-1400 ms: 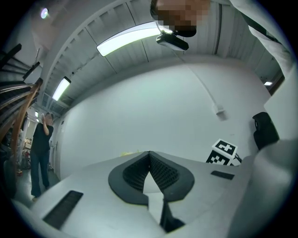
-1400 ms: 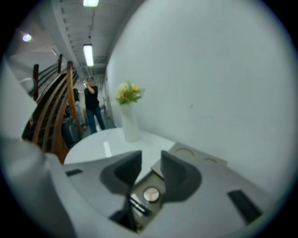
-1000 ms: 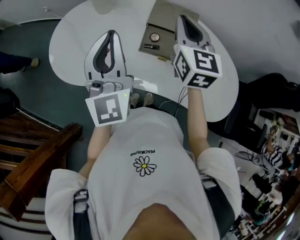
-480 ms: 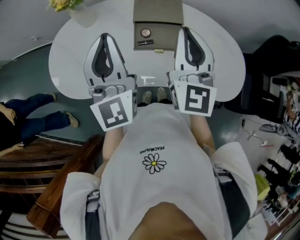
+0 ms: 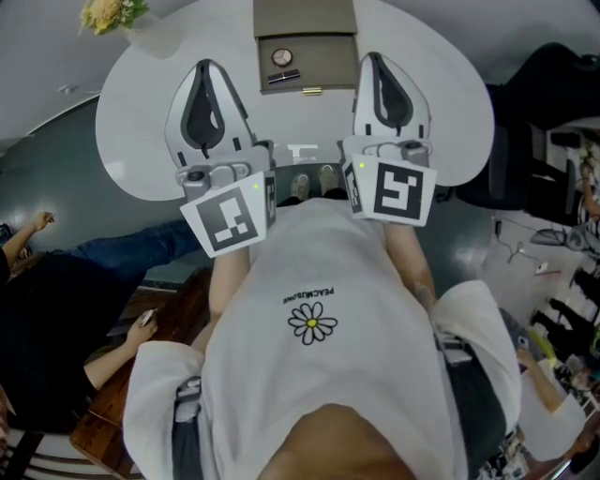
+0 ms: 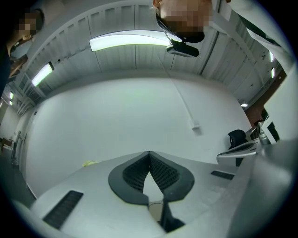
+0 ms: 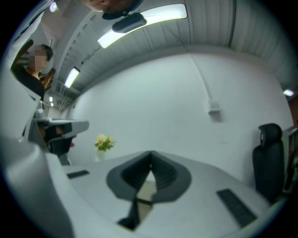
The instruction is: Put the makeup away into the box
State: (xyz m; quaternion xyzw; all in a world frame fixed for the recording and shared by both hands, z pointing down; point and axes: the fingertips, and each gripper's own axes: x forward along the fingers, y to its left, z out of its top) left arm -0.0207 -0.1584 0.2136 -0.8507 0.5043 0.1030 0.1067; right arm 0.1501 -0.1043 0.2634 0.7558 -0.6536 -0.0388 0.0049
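left gripper point(image 5: 202, 67): jaws together, empty, upper left above table point(image 5: 141, 103)
right gripper point(image 5: 373, 60): jaws together, empty, upper right
compact point(image 5: 281, 57), lipstick point(image 5: 283, 77): inside open box point(image 5: 328, 66), top centre
risk: closed tips nudging the box may slide it or spill the contents

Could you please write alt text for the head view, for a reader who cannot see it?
Seen from above, a person in a white T-shirt holds the left gripper and right gripper, both shut and empty, over a white table. Beyond them an open box holds a round compact and a dark tube; flowers stand far left.
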